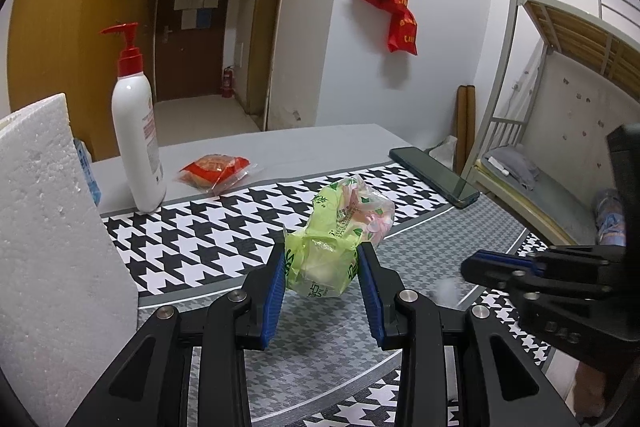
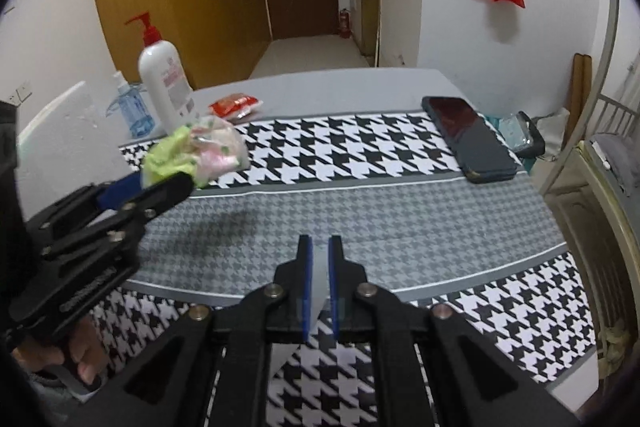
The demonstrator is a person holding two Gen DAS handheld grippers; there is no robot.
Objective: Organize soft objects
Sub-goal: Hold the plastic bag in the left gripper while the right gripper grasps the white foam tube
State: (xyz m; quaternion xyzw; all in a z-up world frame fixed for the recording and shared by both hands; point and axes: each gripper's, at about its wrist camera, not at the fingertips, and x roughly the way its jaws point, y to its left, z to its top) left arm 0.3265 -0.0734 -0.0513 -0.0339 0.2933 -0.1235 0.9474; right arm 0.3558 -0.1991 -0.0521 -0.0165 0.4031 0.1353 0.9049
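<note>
We had the left tool (image 1: 322, 269) clamped on a crumpled green tissue pack (image 1: 340, 235), its blue pads (image 1: 274, 291) pressing the wrapper from both sides. The pack sat near the centre of the left wrist view and at the middle left of the right wrist view, and its shadow on the grey cloth suggested we held it clear of the bench (image 1: 280, 143), presumably so it could be carried to wherever the soft things were to be gathered.

Our right tool (image 2: 319, 247) stood nearly closed, only a narrow slit between its pads. We could make out a pale sliver in that gap, but whether it was a pinched tissue or just a stripe of the patterned cloth (image 2: 360, 155) we could not tell. In the left wrist view a blurred white wisp hung beside that tool's tip.

A red snack packet (image 1: 216, 171) lay at the far left, just beside the lotion bottle (image 1: 138, 131), and we judged it another soft item awaiting sorting. The phone (image 2: 468, 139) rested at the right edge, well apart.
</note>
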